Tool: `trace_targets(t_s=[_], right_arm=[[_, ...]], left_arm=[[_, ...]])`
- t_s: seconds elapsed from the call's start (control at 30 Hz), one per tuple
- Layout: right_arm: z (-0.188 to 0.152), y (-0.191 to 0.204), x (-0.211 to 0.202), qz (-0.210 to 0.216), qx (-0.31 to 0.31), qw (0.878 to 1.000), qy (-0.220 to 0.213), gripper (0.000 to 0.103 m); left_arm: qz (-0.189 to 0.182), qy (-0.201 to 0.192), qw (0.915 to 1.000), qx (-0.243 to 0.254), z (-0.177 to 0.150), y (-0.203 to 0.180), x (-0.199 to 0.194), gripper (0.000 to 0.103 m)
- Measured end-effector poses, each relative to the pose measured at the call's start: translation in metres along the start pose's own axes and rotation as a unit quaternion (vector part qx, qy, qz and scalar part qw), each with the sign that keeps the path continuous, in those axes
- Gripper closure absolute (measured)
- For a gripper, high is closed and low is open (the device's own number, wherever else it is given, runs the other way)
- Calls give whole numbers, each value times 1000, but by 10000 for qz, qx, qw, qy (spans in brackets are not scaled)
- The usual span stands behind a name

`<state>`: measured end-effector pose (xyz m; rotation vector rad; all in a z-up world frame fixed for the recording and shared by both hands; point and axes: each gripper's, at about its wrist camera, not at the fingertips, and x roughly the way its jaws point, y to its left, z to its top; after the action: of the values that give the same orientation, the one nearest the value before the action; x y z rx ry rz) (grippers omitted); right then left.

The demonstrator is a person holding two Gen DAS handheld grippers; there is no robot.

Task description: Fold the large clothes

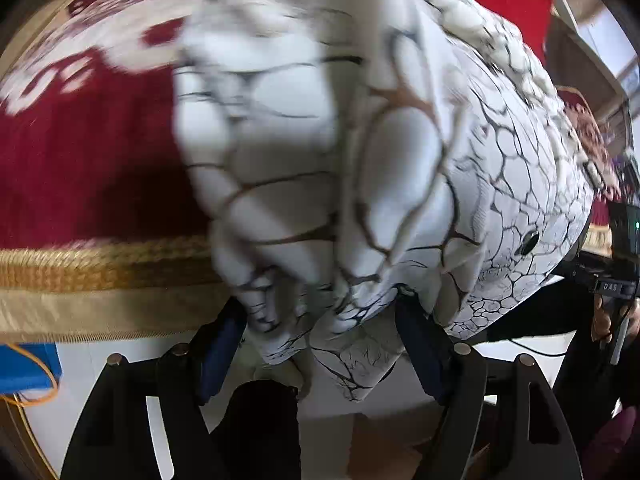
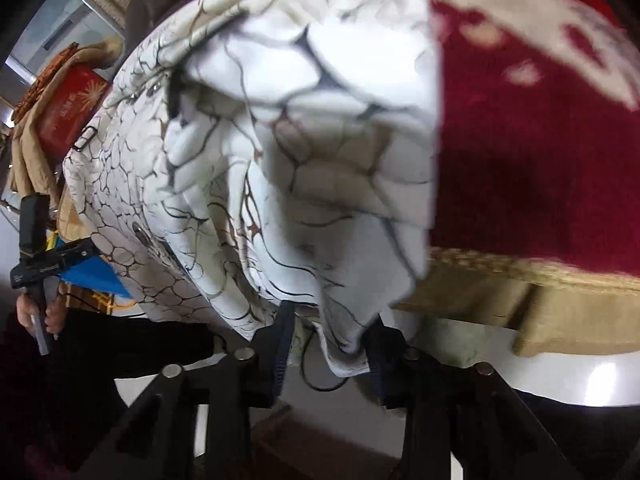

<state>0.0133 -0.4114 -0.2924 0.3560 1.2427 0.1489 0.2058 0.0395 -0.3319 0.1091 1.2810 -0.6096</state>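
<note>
A large white garment with a black and gold crackle pattern (image 1: 360,140) hangs in front of both cameras, over the edge of a table covered in a red cloth (image 1: 88,168). My left gripper (image 1: 320,320) is shut on a bunched fold of the garment between its blue-padded fingers (image 1: 224,344). In the right wrist view the same garment (image 2: 280,140) fills the middle, and my right gripper (image 2: 328,336) is shut on its lower hem. The right gripper also shows at the far right of the left wrist view (image 1: 616,280). The left gripper shows at the left of the right wrist view (image 2: 36,264).
The red cloth has a gold braided border (image 1: 100,268) and a cream pattern (image 2: 540,20). A blue box with an orange cord (image 1: 24,372) sits low on the left. A red box (image 2: 68,108) and tan cloth lie behind. White floor lies below the table.
</note>
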Motion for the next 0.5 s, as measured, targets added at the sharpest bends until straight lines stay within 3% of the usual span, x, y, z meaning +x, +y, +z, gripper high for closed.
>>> trace_targets(t_s=[0.03,0.07,0.1,0.13,0.17,0.2,0.33,0.5], right_arm=[[1,3,5,28,-25,10000,2,34],[1,8,7,56,-113,9999,-48,34],[0,16,8,57,-297,9994,-179,40],[-1,23,8,30,-459,9985,-284,68],[-2,32,4,-79,-638,9974,-332,82],[-3,40,0,-150,-791,9960,-384,88],[-9,66,-35,297,-1052,9923,-590,93],[11,86,-103,1159,-1091,9778,-1361,94]], left_arm=[[-5,-30,9999,124,2,-4,0,30],[-22,-60,9998,177,1,-13,1,46],[-69,-91,9997,228,0,-16,-1,65],[-66,-129,9996,239,0,-21,-3,71],[-77,-149,9996,233,1,-21,-5,80],[-168,-151,9996,185,2,-19,-7,88],[-817,-246,9964,-9,2,-14,-31,94],[-1638,-865,9827,-4,14,-21,-95,95]])
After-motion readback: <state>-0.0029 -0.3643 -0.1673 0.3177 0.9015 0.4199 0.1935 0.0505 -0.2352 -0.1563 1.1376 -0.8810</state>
